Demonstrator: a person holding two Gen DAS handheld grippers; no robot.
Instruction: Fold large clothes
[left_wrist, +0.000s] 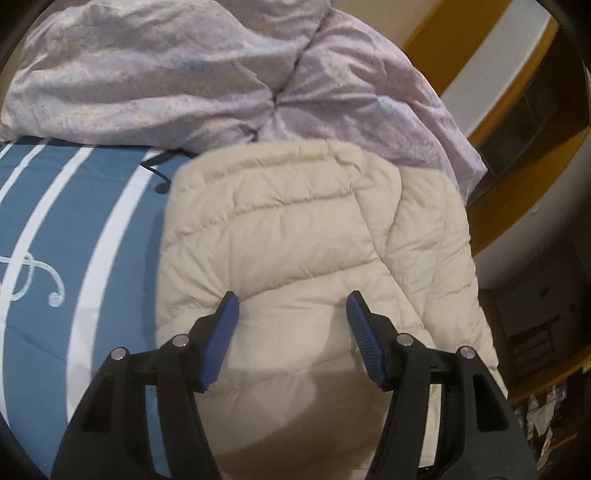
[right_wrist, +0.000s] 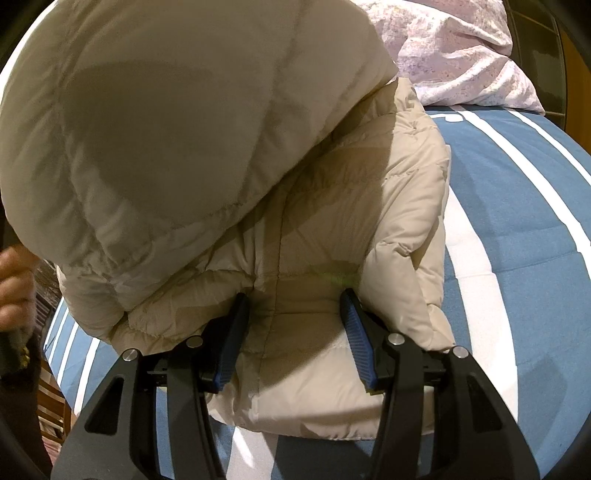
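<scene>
Cream quilted puffer jacket (left_wrist: 295, 229) lies folded on blue white-striped bed sheet (left_wrist: 74, 229), beside crumpled lilac duvet (left_wrist: 166, 74). Left gripper (left_wrist: 291, 301) fingers spread apart over jacket, gripping nothing. Right gripper (right_wrist: 295, 299) fingers straddle a jacket fold; cannot tell if gripping.

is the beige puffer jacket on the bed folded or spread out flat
Folded, at least partly: the jacket has one quilted section doubled over another, its edges stacked on the bed.
</scene>
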